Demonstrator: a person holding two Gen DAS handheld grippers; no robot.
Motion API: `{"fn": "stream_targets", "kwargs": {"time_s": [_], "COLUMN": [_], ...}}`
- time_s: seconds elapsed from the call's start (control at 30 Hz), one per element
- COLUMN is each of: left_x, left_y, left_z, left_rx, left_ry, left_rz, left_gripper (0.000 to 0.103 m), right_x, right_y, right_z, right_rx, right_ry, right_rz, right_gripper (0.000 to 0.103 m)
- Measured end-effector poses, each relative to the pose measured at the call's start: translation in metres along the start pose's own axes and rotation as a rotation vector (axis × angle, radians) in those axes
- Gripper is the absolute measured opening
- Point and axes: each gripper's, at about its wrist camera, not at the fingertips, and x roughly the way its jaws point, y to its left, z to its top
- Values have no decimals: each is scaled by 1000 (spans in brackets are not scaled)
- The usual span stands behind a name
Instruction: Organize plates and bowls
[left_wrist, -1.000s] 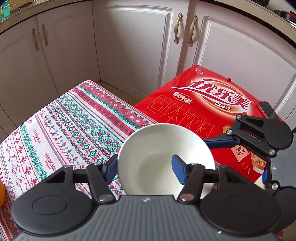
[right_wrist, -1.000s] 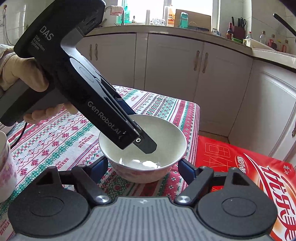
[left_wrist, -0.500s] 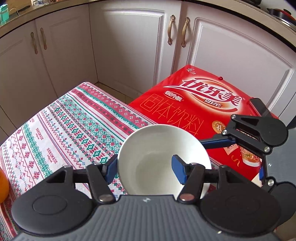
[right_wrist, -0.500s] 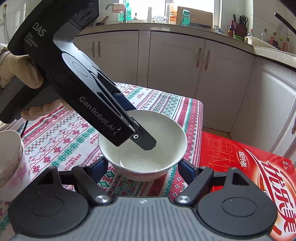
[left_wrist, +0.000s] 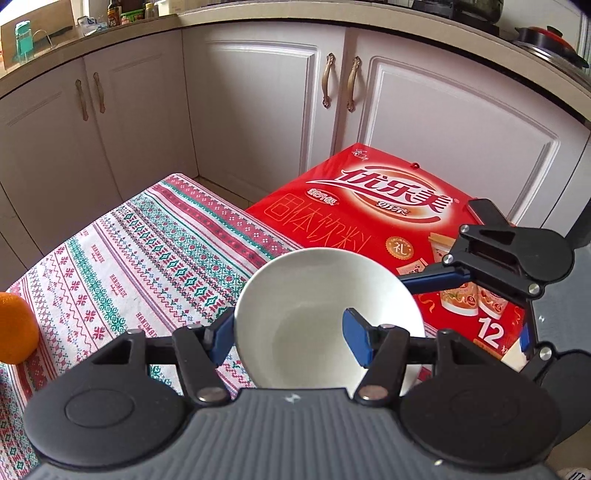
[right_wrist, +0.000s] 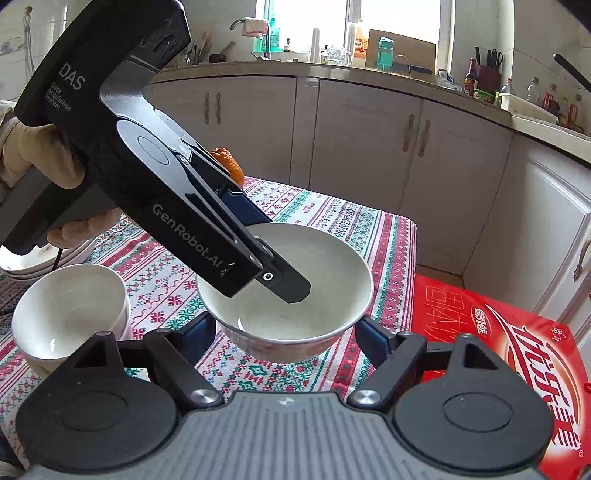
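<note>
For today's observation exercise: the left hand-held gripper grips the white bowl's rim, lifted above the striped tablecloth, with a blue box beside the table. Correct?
Not quite: the box is red, as the left wrist view shows. Otherwise yes: the left hand-held gripper grips the white bowl by its rim above the striped tablecloth.

Held bowl (right_wrist: 284, 295): white, empty, glossy, upright with a slight tilt, lifted above the corner of the patterned cloth, its near wall pinched.
Second bowl (right_wrist: 70, 306): white, empty, upright on the cloth, left of the held bowl and apart from it.
Plates (right_wrist: 48, 264): white stack at far left, mostly hidden.
</note>
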Motion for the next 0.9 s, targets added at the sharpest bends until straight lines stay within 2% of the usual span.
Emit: {"fn": "stream_targets", "kwargs": {"time_s": [0.47,0.9], "left_x": [-63,-113], "left_y": [-17,-13], "left_z": [-31,-68], "left_rx": [-35,-82], "left_ry": [-66,-106], "left_rz": [42,118], "left_gripper": [61,61], "right_x": [-46,-58], "right_y": [45,89], "right_z": [7,15], "right_rx": [-60,-112], "right_ry": [-41,-77], "right_rz": [25,92], "right_gripper": [86,86]}}
